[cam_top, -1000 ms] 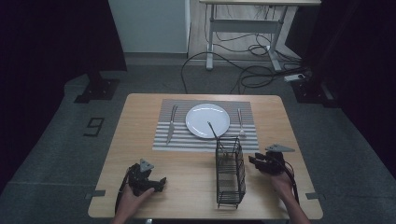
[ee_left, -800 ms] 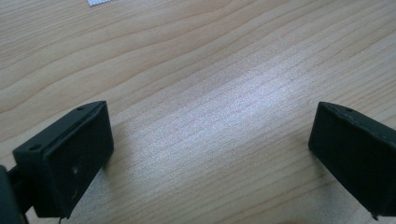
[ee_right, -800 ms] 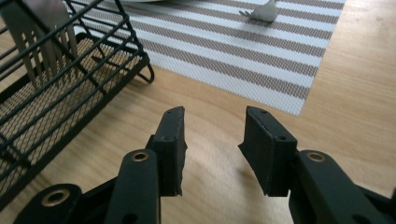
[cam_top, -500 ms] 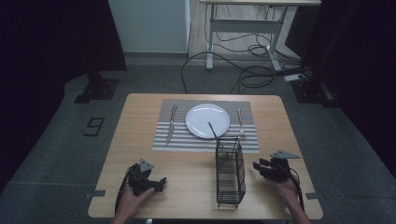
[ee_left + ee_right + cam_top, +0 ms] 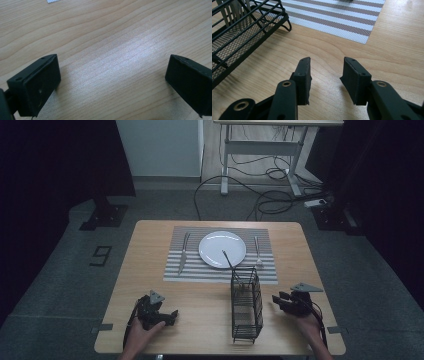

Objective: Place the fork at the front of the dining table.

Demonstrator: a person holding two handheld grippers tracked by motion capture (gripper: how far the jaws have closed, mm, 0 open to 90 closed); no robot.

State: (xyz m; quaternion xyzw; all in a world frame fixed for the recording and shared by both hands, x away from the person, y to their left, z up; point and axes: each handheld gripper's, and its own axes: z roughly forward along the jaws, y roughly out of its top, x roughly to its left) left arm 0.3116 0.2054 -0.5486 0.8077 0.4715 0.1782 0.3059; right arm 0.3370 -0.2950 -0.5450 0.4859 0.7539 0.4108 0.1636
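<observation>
At the near edge of the wooden table point(image 5: 150, 255), 2 hands come in from the bottom; the left hand point(image 5: 141, 337) holds the left gripper point(image 5: 170, 316) low over bare wood, its jaws spread wide with nothing between them; the right hand point(image 5: 311, 326) holds the right gripper point(image 5: 278, 301) near the right edge, its jaws parted by a narrower gap and empty. Between the grippers, nearer the right one, stands a black wire rack point(image 5: 246, 304); in the right gripper view the rack point(image 5: 239, 32) lies just ahead to the left, apart from the jaws. Beyond it a striped mat point(image 5: 172, 270) carries a white plate point(image 5: 215, 247) with a utensil point(image 5: 228, 259) resting on it; a knife point(image 5: 183, 252) lies left of the plate, a fork point(image 5: 257, 252) right. Farther off, cables point(image 5: 260, 202) trail over the grey floor under a desk point(image 5: 260, 140).
</observation>
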